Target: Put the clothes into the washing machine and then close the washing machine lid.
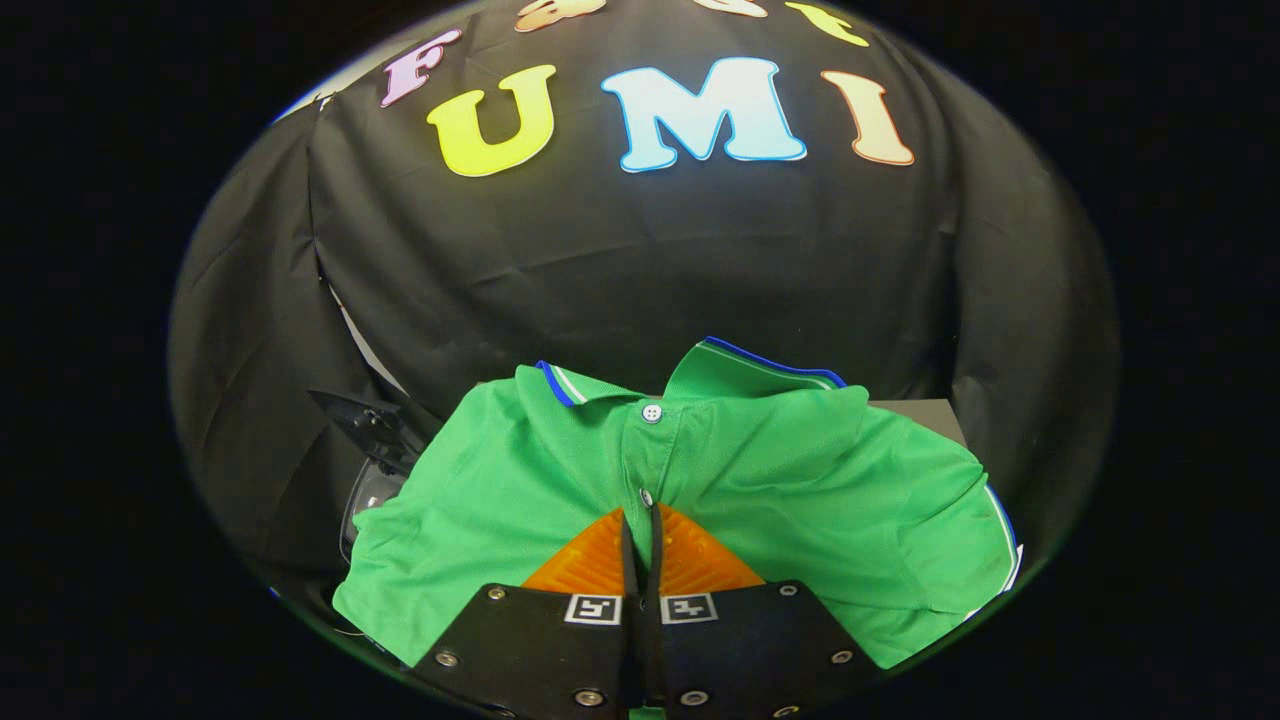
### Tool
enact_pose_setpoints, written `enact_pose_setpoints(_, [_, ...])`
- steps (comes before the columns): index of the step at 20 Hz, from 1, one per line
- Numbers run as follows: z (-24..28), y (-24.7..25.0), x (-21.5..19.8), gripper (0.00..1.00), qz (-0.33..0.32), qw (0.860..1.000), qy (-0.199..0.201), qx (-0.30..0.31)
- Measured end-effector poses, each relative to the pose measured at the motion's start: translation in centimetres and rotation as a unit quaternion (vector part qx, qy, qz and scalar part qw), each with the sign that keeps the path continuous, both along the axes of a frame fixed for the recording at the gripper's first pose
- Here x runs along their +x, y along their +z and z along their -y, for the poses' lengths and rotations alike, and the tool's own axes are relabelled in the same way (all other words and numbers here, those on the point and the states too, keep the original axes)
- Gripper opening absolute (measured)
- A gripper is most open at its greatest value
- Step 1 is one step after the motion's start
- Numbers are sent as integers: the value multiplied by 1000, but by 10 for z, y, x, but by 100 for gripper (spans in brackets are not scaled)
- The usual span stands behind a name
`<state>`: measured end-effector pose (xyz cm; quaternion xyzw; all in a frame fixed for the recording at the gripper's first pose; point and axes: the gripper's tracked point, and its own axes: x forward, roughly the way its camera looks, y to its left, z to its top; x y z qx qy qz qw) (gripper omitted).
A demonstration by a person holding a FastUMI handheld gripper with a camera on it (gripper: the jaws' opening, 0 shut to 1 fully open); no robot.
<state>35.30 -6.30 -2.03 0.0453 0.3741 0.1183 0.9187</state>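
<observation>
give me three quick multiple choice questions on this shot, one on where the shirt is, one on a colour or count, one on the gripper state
1. Where does the green polo shirt lie relative to the gripper?
A. draped around and just ahead of the fingertips
B. far off against the booth wall
C. folded behind the gripper

2. What colour trims the shirt's collar?
A. red
B. blue with a white stripe
C. yellow

3. How do the gripper's fingers stand?
A. spread wide apart
B. closed together, with shirt fabric at the placket around their tips
C. clamped on a bottle

Answers: 1 A, the green fabric spreads on both sides of the fingers and just beyond their tips. 2 B, a blue edge with a white line runs along the collar. 3 B, the fingers meet with barely a gap just below the lower button; whether fabric is pinched between them cannot be told.
</observation>
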Motion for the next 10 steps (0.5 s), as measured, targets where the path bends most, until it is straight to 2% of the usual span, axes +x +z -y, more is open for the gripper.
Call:
enact_pose_setpoints(5, [-19,39,-6,0,40,996,-15,73])
enact_pose_setpoints(10, [-52,71,-19,0,70,993,-5,95])
